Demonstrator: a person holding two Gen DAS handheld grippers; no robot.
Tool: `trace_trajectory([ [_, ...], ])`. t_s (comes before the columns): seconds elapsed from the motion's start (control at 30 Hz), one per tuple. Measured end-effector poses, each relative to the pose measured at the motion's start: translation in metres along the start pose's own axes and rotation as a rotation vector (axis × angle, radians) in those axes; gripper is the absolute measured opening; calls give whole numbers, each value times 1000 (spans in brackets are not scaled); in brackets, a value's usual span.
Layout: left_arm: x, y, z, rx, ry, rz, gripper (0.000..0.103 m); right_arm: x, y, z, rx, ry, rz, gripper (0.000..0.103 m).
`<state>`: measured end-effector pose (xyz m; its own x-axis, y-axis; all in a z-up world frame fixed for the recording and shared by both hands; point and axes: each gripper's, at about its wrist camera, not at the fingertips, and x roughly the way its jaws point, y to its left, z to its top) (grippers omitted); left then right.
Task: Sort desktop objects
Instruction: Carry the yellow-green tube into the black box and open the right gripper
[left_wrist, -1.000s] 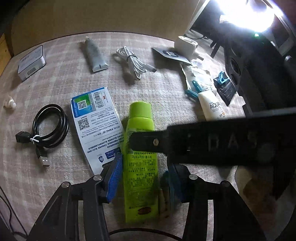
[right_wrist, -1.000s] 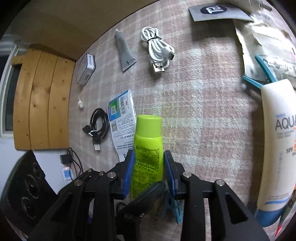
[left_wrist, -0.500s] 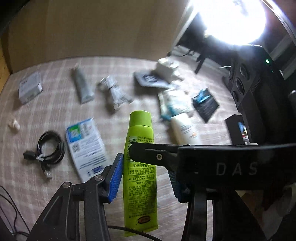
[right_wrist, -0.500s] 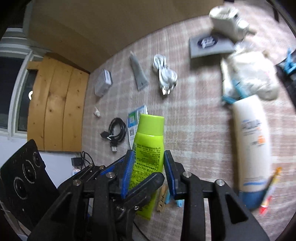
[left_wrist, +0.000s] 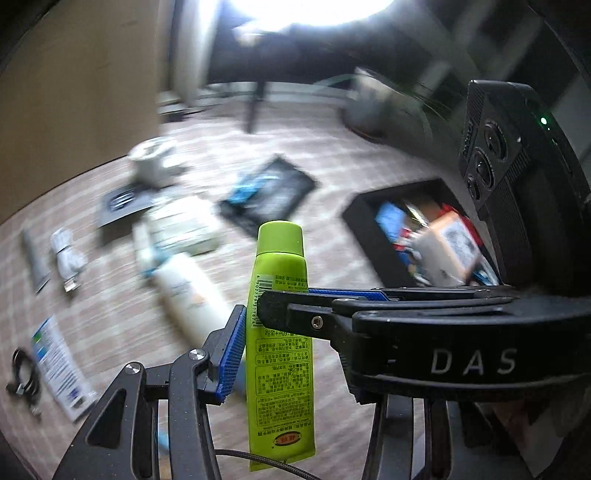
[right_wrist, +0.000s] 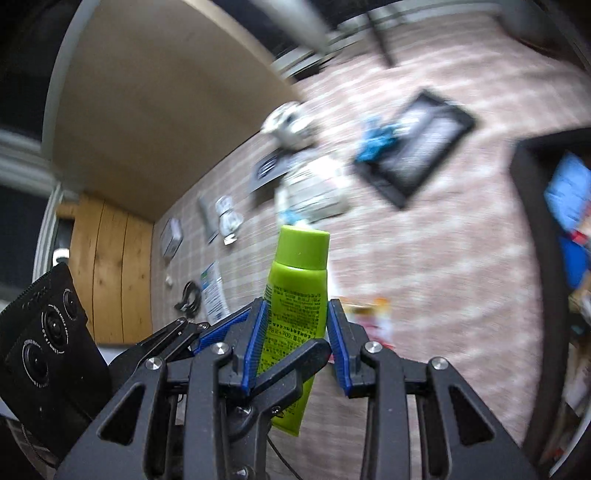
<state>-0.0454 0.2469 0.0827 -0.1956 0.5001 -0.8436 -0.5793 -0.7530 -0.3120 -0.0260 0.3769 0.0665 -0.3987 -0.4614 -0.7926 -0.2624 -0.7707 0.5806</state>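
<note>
Clamping the lime-green tube (right_wrist: 297, 314) mid-frame above the checked worktop (right_wrist: 424, 258), the right tool (right_wrist: 297, 325) crosses the left tool (left_wrist: 280, 343), whose grip I cannot tell, near a black box (left_wrist: 364, 218) of blurred packets at right.

Lime-green tube (left_wrist: 280, 332), cap on and pointing away, held clear above checked desk (left_wrist: 332, 177); printed side showing.

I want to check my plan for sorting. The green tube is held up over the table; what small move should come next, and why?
Probably carry the green tube toward the black box on the right, then lower it there. The right tongs pinch the tube on both sides, it hangs above the table, and the box, open on top, already holds other items.
</note>
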Motion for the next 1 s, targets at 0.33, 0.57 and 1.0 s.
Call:
trace_trajectory([
  [0.33, 40, -134, 30, 246, 63, -141, 43, -111, -100, -9, 182, -178, -88, 33],
  [0.57, 73, -213, 41, 346, 134, -252, 43, -164, -160, -25, 282, -258, -164, 33],
  [1.0, 86, -244, 47, 429, 153, -200, 43, -213, -206, -29, 356, -360, -232, 45],
])
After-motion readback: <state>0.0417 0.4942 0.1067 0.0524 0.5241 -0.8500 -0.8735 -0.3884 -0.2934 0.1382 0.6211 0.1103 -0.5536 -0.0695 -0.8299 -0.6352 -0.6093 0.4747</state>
